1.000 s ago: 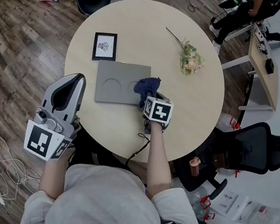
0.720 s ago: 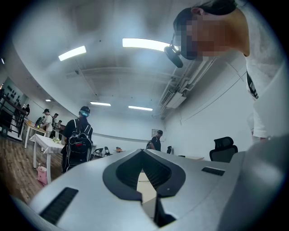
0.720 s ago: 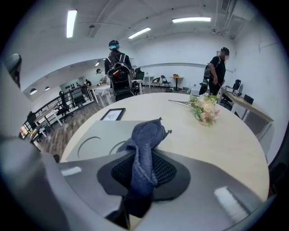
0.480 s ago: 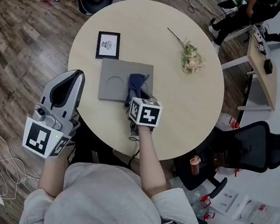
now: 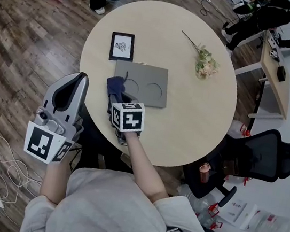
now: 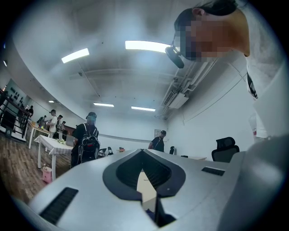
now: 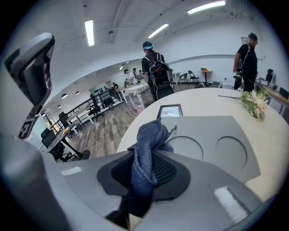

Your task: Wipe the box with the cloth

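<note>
- Right gripper [image 5: 117,98]: jaws clamped right down on the cloth [image 5: 115,85], no gap visible in the right gripper view.
- Dark blue cloth pinched between the pads, running up the middle of the jaw slot and bunching out past the tips.
- Free bunch of cloth ahead of the jaws, sitting at the left end of the box [image 5: 144,84], just beside the left of its two round recesses.
- From the head view: cloth straddling the box's left edge, partly on the lid, partly over the table [image 5: 187,124]. Cannot tell how hard it presses on the box.
- Grey flat box lying on the round table, long side across, directly in front of the right gripper's jaws.
- Left gripper [image 5: 77,81]: jaws brought together, nothing between them, only a thin slit showing in the left gripper view.
- Held off the table's left rim over the wooden floor [image 5: 32,42], well apart from both box and cloth.
- Framed picture [image 5: 122,46] flat on the table just beyond the box's far left corner, not touching.
- Flower sprig [image 5: 205,63] further right on the table, apart from the box.
</note>
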`<act>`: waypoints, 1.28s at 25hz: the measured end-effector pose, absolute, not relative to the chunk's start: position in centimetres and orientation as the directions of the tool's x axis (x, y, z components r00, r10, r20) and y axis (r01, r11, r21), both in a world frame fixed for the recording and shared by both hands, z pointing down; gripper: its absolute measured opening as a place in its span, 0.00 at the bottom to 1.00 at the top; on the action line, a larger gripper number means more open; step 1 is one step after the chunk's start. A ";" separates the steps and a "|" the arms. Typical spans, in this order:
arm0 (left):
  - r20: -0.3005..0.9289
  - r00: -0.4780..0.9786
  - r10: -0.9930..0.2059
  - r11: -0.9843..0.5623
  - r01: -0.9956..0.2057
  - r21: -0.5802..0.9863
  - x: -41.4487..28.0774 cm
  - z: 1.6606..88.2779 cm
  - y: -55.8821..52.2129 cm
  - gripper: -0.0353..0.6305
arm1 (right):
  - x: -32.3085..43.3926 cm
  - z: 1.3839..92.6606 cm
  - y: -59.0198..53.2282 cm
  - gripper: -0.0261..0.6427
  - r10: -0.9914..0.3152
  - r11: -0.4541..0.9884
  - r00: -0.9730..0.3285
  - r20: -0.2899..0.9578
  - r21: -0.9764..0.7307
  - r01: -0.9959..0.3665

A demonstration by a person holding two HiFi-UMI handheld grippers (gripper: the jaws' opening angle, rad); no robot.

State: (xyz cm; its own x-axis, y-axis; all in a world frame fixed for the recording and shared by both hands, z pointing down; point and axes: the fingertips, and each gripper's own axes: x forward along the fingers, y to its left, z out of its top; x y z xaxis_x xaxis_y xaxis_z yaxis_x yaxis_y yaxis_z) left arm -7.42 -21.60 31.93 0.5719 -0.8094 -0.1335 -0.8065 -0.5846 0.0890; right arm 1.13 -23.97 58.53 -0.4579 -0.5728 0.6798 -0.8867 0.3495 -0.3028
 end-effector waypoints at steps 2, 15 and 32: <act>-0.130 0.570 -0.811 -0.582 -0.808 0.089 -7.8 32.0 -21.6 0.06 | 0.6 59.8 -23.8 0.17 -0.551 0.357 -0.442 0.708 -0.279 -0.891; -0.138 0.600 -0.788 -0.613 -0.785 0.087 -5.5 31.7 -21.7 0.06 | 8.0 60.9 -23.9 0.17 -0.609 0.227 -0.345 0.715 -0.259 -0.939; -0.148 0.624 -0.767 -0.638 -0.766 0.075 -0.5 31.3 -21.1 0.06 | 19.1 61.3 -23.2 0.17 -0.660 0.085 -0.220 0.718 -0.220 -0.972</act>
State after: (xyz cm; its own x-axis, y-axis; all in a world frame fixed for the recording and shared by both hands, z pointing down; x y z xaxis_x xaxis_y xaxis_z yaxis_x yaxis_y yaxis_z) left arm -0.47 -21.07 31.34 0.6244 -0.7670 -0.1478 -0.7662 -0.6382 0.0748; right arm 19.08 -23.23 61.26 -0.2202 -0.6605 0.7179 -0.9718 0.0849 -0.2200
